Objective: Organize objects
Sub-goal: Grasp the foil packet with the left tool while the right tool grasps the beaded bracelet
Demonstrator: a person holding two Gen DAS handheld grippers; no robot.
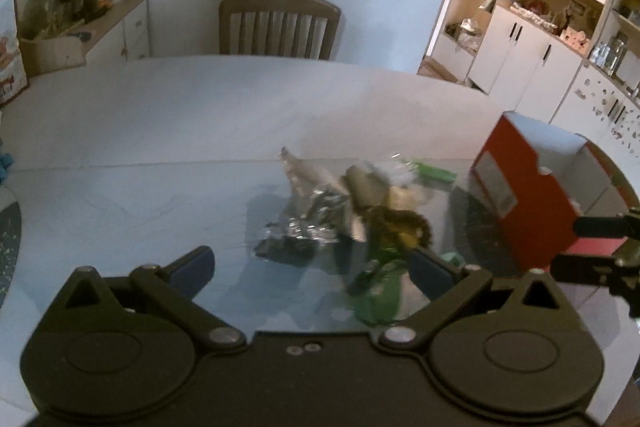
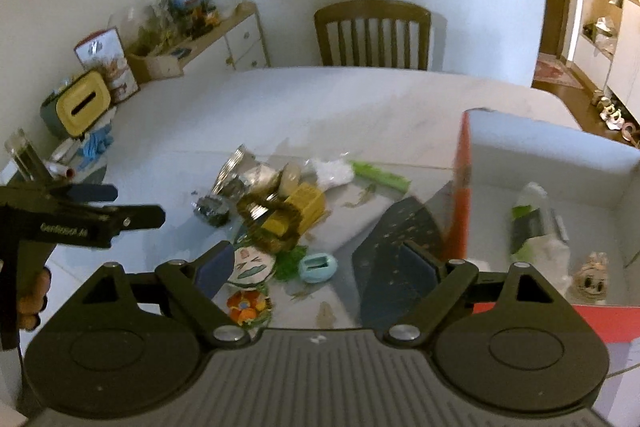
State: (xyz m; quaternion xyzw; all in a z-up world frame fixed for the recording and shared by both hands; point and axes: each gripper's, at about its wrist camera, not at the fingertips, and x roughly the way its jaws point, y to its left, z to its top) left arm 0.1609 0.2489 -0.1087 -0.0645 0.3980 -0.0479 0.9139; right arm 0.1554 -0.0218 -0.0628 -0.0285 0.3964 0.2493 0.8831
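Note:
A pile of small items lies on the white table [image 1: 160,115]. It holds a crumpled foil wrapper [image 1: 304,227], a green-handled white brush [image 2: 380,177], a yellow box [image 2: 306,205], a pale blue egg-shaped case [image 2: 317,267] and a face sticker [image 2: 252,263]. My left gripper [image 1: 314,271] hangs open just short of the foil, with nothing between its pads. It also shows in the right wrist view as the left gripper [image 2: 132,205], held by a hand [image 2: 32,295]. My right gripper [image 2: 320,265] is open above the blue case and a dark mat [image 2: 400,247], gripping nothing.
A red box [image 2: 560,163] with a white inside stands at the right, holding a plastic bottle [image 2: 536,223] and a doll face [image 2: 592,277]. A wooden chair [image 2: 372,35] stands behind the table. A yellow tissue box [image 2: 82,103] sits at the left, with a cluttered sideboard [image 2: 224,35] behind it.

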